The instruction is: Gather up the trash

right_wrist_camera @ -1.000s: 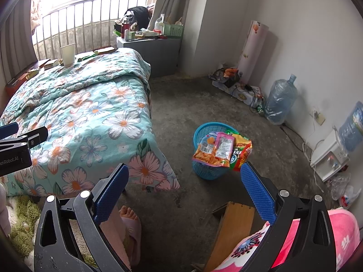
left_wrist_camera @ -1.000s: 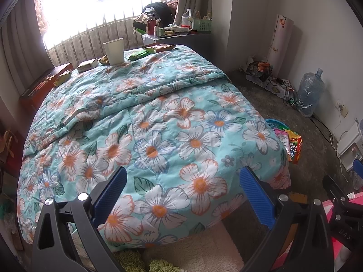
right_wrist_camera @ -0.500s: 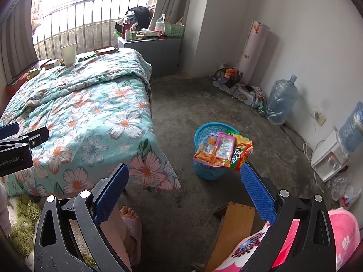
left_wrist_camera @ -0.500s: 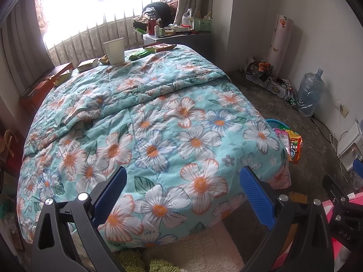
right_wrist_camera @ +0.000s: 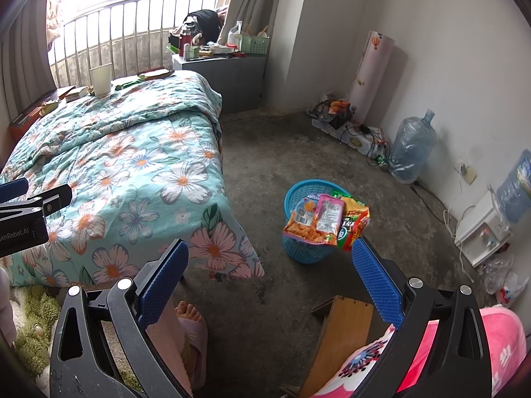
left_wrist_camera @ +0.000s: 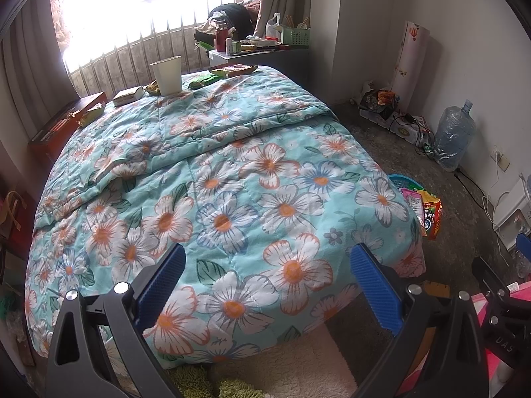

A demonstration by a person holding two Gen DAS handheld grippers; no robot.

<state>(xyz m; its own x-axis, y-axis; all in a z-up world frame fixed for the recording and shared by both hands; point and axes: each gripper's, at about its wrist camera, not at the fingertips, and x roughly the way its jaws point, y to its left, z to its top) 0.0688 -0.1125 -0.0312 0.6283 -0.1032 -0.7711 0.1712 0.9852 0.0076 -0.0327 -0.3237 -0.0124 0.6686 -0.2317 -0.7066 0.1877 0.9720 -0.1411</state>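
Note:
A blue basket (right_wrist_camera: 307, 253) stands on the floor beside the bed, piled with snack wrappers (right_wrist_camera: 323, 220); it shows at the bed's right edge in the left wrist view (left_wrist_camera: 403, 180). Trash lies at the bed's far end: a white paper cup (left_wrist_camera: 167, 74), a green wrapper (left_wrist_camera: 202, 81), a small box (left_wrist_camera: 127, 96) and more wrappers (left_wrist_camera: 91, 114). My left gripper (left_wrist_camera: 267, 273) is open and empty over the bed's near end. My right gripper (right_wrist_camera: 268, 270) is open and empty above the floor, short of the basket.
A floral quilt (left_wrist_camera: 215, 179) covers the bed. A grey cabinet (right_wrist_camera: 229, 76) with clutter stands at the bed's head. A water jug (right_wrist_camera: 411, 147), cables and a white appliance (right_wrist_camera: 481, 232) line the right wall. A wooden stool (right_wrist_camera: 341, 335) and a slippered foot (right_wrist_camera: 190, 328) are near me.

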